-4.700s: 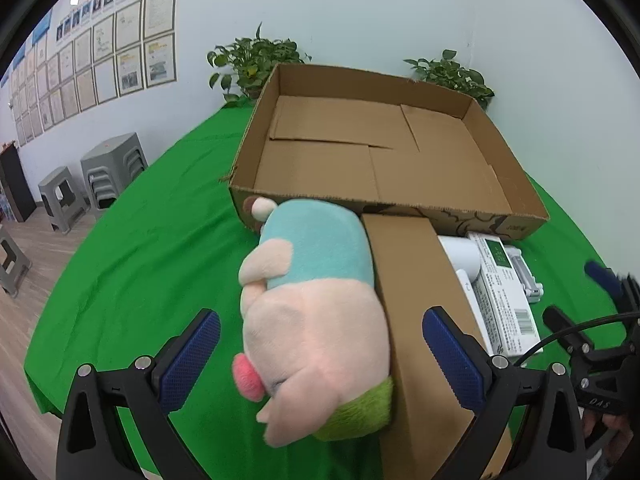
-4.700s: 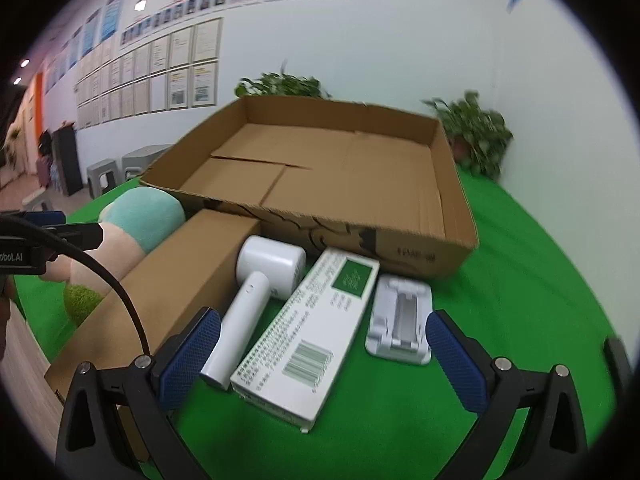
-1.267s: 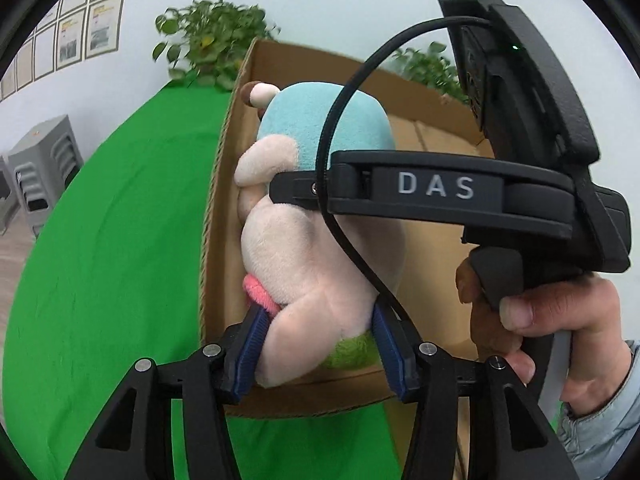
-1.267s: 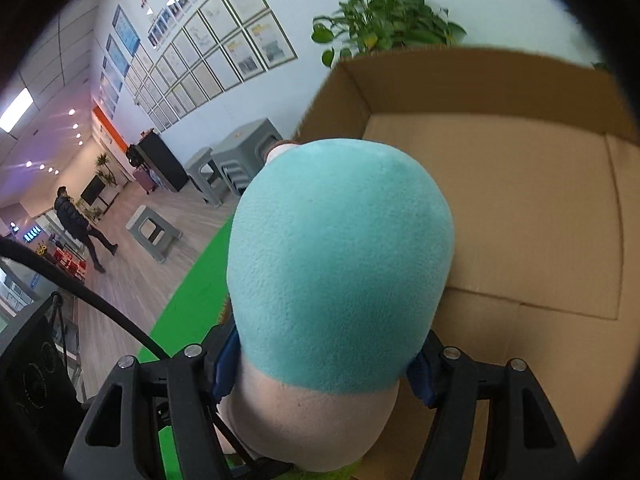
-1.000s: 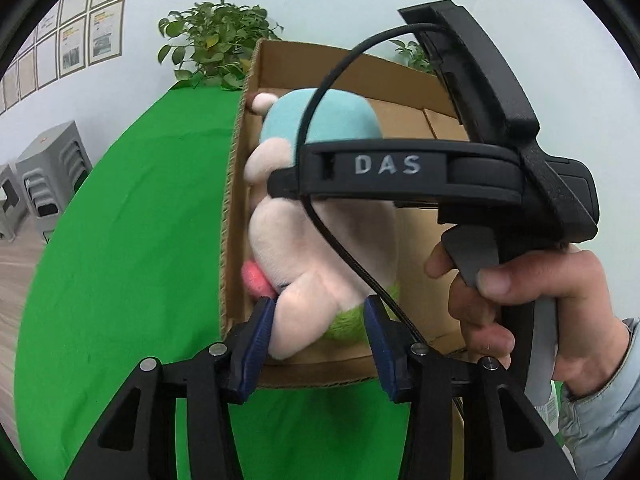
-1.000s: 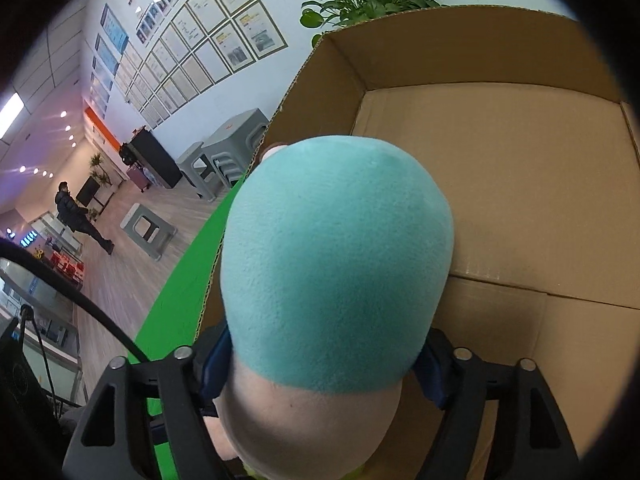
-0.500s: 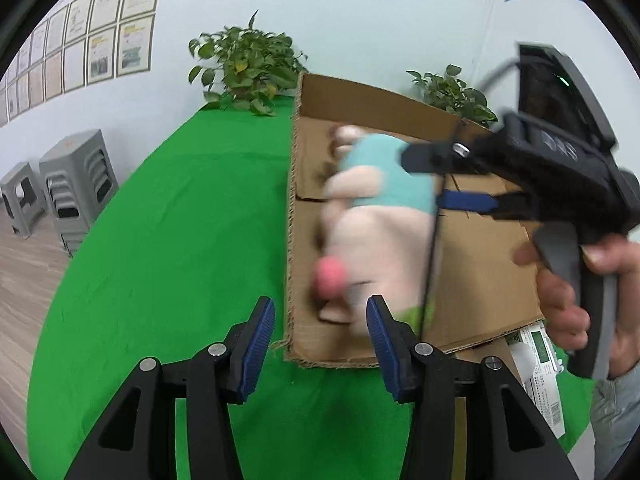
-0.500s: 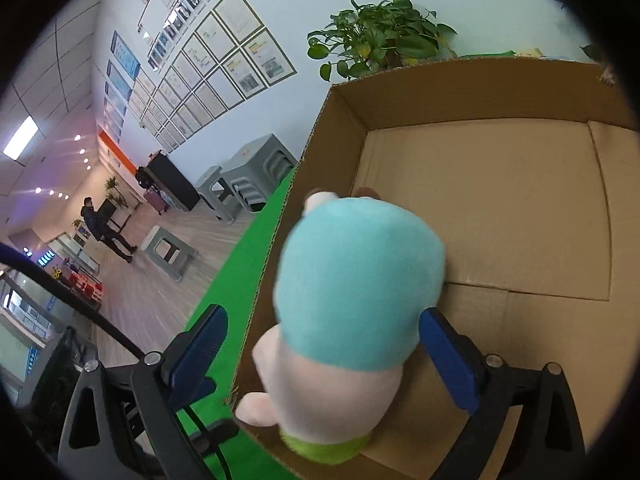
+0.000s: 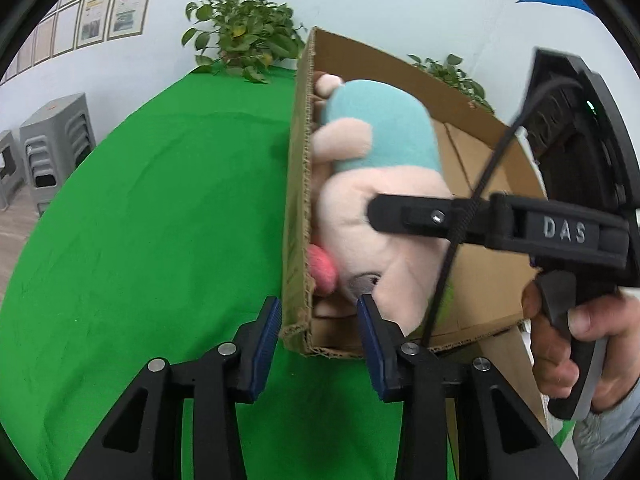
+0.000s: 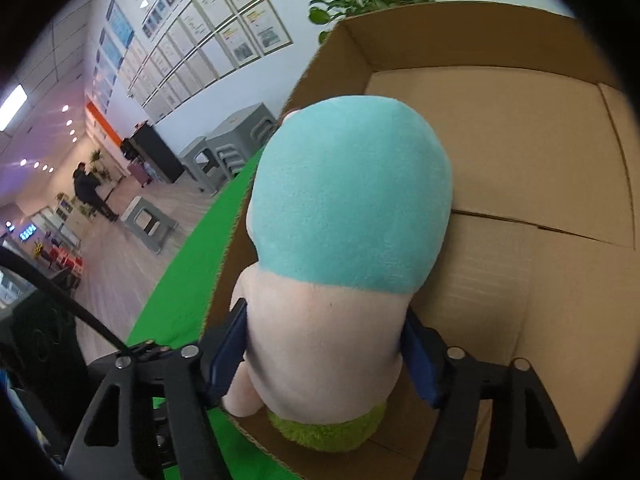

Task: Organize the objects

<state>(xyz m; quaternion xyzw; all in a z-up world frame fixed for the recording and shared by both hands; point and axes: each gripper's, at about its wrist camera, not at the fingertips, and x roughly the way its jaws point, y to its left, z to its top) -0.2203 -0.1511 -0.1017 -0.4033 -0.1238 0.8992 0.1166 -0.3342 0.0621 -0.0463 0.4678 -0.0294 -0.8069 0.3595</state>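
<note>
Fuzzy rounded plush toy (image 10: pixel 344 248) in corrugated cardboard box (image 10: pixel 520 128); right tongs (image 10: pixel 324 354) squeezing it.

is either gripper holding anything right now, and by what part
The right gripper grips the plush toy across its pale lower body, inside the cardboard box. The left gripper holds nothing; it straddles the box corner.

The plush toy (image 10: pixel 344 240), pale pink with a teal back, a pink snout and a green fuzzy base, lies inside the open cardboard box (image 10: pixel 540 152), pressed against the box's left wall at its near corner. Its pink lower body sits squeezed between the right gripper's fingers (image 10: pixel 230 346). The box's near-left corner stands between the left gripper's fingers (image 9: pixel 266 330).
</note>
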